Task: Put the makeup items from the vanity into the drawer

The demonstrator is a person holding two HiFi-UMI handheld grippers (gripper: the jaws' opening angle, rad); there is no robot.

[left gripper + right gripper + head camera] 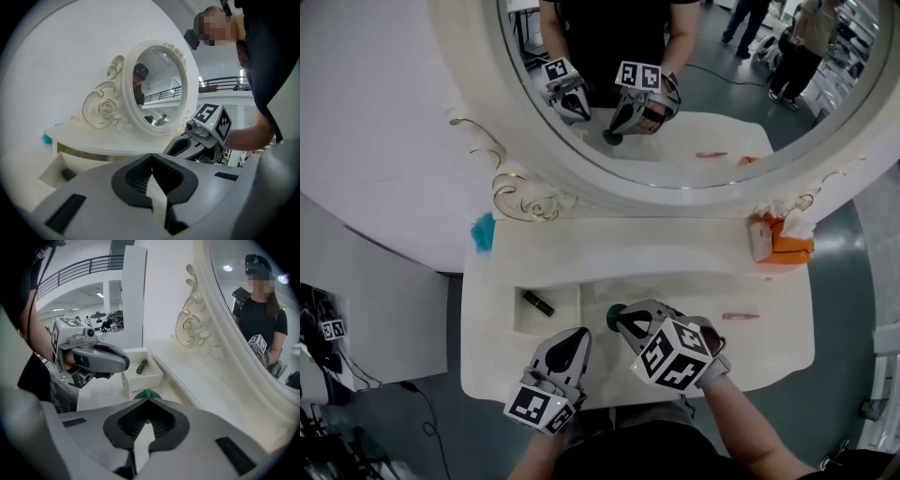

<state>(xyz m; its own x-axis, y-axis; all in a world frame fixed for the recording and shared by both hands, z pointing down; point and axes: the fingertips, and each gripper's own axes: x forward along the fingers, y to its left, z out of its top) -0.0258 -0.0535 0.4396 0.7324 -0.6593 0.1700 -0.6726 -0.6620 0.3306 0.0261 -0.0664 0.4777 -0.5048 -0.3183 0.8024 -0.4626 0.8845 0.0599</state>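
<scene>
The white vanity (525, 370) has a small open compartment (567, 305) at its left, and a dark lipstick tube (537, 303) lies in it. My right gripper (623, 325) is shut on a dark green round item (613, 317) just right of that compartment. The green item (146, 394) shows at the tips in the right gripper view, with the lipstick (142, 366) beyond. My left gripper (570, 349) hovers at the front edge below the compartment, shut (152, 177) with nothing in it. A pink stick (741, 317) lies farther right.
A large oval mirror (694, 84) with a carved frame stands behind the vanity. An orange tissue box (783, 242) sits at the back right and a teal object (483, 230) at the back left. People stand in the room reflected in the mirror.
</scene>
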